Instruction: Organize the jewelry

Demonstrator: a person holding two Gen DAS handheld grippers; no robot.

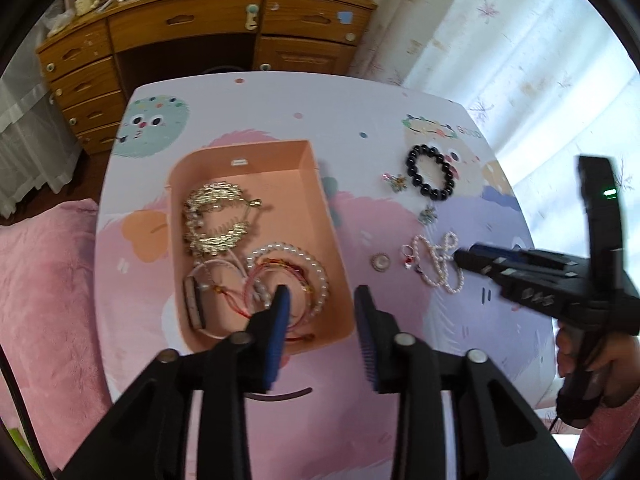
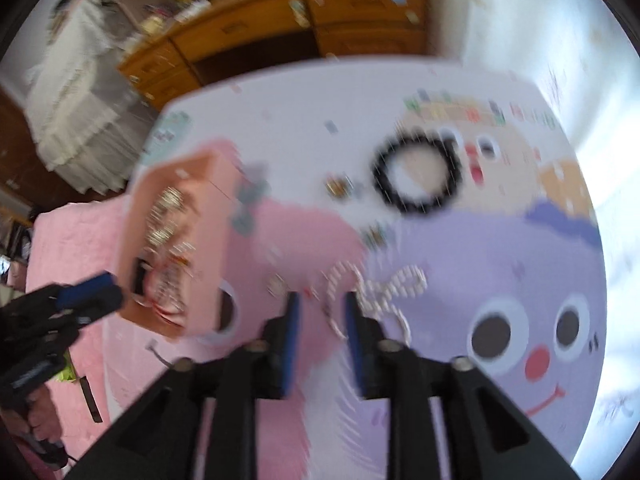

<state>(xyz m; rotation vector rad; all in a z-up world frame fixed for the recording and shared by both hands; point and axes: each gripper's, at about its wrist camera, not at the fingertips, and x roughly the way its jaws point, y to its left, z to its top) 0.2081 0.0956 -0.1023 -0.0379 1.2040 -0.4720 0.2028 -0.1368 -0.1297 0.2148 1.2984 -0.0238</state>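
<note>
A pink box on the cartoon-print table holds gold hair combs, a white pearl bracelet, red string bracelets and a watch. My left gripper is open and empty above the box's near right corner. On the table to the right lie a black bead bracelet, a pearl necklace, a round ring and small charms. My right gripper is open, its fingertips just short of the pearl necklace; this view is blurred. It also shows in the left wrist view.
A wooden desk with drawers stands behind the table. A pink blanket lies at the left. Curtains hang at the right. The black bead bracelet and pink box show in the right wrist view.
</note>
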